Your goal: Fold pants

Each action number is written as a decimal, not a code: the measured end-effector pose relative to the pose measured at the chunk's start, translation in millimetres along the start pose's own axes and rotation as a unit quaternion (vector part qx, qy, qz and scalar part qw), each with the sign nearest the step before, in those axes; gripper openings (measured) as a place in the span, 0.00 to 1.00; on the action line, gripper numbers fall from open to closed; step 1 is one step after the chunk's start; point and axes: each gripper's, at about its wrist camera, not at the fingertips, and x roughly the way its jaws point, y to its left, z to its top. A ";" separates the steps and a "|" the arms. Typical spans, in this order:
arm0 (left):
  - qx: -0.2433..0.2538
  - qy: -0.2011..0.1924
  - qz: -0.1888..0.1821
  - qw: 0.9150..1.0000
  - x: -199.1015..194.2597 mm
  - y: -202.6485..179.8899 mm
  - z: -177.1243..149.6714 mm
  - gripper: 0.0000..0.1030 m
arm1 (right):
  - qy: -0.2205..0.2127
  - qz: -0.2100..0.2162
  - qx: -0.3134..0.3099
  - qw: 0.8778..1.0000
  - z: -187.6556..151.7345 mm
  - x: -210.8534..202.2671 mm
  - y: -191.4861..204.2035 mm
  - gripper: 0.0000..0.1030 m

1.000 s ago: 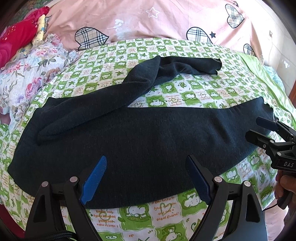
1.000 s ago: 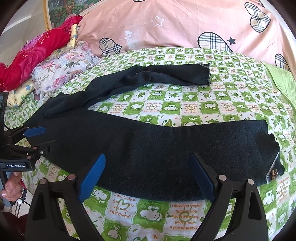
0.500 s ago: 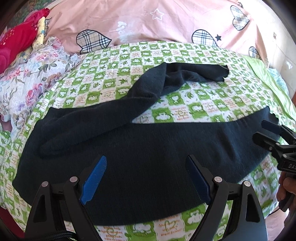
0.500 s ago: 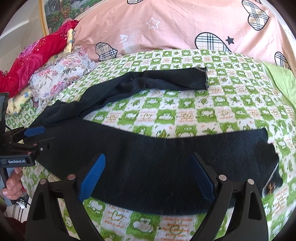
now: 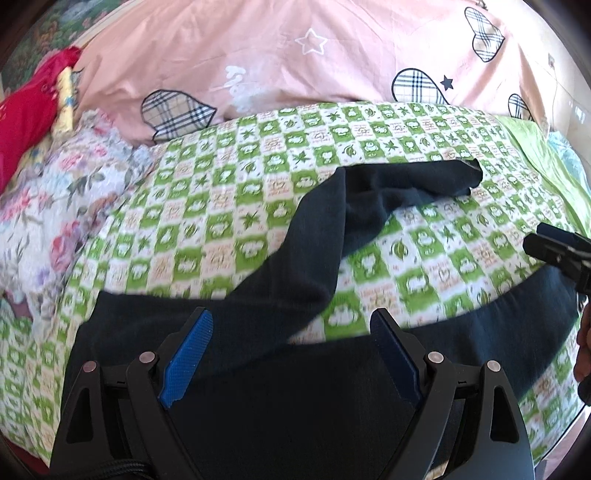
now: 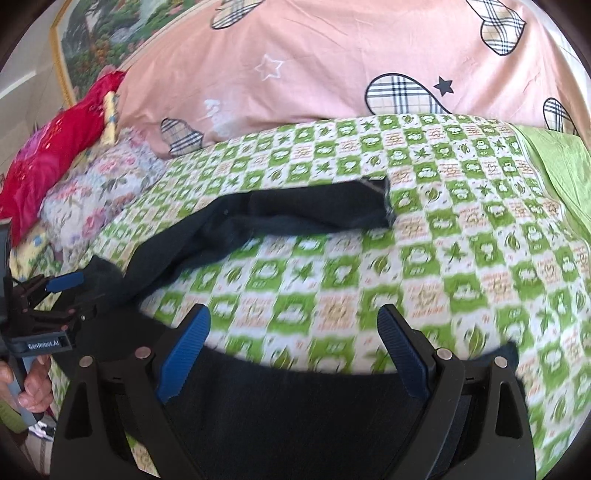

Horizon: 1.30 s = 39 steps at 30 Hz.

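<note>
Dark navy pants [image 5: 295, 387] lie spread on a green-and-white checked bedsheet [image 5: 229, 206]. One leg runs along the near edge under both grippers; it also shows in the right wrist view [image 6: 295, 406]. The other leg [image 6: 295, 210] angles away across the bed, its hem at the far right [image 5: 458, 177]. My left gripper [image 5: 291, 354] is open, low over the waist end. My right gripper [image 6: 295, 350] is open, low over the near leg. Each gripper shows in the other's view, the left [image 6: 55, 295] and the right [image 5: 554, 247].
A pink duvet [image 5: 295, 66] with plaid hearts rises behind the sheet. Floral bedding [image 5: 55, 206] and a red cloth [image 5: 26, 118] are piled at the left. A plain green sheet [image 6: 561, 155] lies at the far right. A framed picture [image 6: 96, 33] hangs behind.
Both grippers have moved forward and lower over the near leg. The pants fill more of the lower frame and the far leg looks closer. Both stay open.
</note>
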 end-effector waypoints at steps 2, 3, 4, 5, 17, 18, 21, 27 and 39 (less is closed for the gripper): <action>0.006 0.002 -0.002 1.000 6.7 -2.3 11.8 0.85 | 0.004 0.000 0.015 1.000 11.9 7.2 -9.0 0.89; 0.010 0.004 -0.005 1.000 10.5 -3.9 17.0 0.85 | 0.004 0.001 0.020 1.000 15.3 9.4 -11.8 0.89; 0.014 0.006 -0.005 1.000 15.3 -5.2 24.0 0.85 | 0.005 0.002 0.029 1.000 21.0 13.3 -16.9 0.89; 0.015 0.008 -0.006 1.000 19.5 -6.6 29.7 0.85 | 0.008 0.006 0.039 0.999 25.8 17.2 -21.7 0.89; 0.069 0.042 -0.001 0.997 78.0 -28.7 64.0 0.85 | 0.023 0.015 0.086 0.996 77.8 66.8 -58.7 0.89; 0.072 0.043 -0.002 0.997 81.1 -28.2 65.5 0.85 | 0.024 0.016 0.086 0.996 82.0 70.9 -61.5 0.89; 0.071 0.050 -0.005 0.996 88.7 -22.8 68.1 0.84 | 0.032 0.010 0.082 0.996 91.4 85.4 -68.9 0.89; 0.050 0.063 -0.044 0.996 96.7 -5.2 69.3 0.70 | 0.045 0.009 0.086 0.995 99.9 104.8 -83.1 0.64; 0.026 0.059 -0.096 0.993 89.8 12.8 67.7 0.12 | 0.036 0.015 0.056 0.998 101.0 100.1 -80.1 0.09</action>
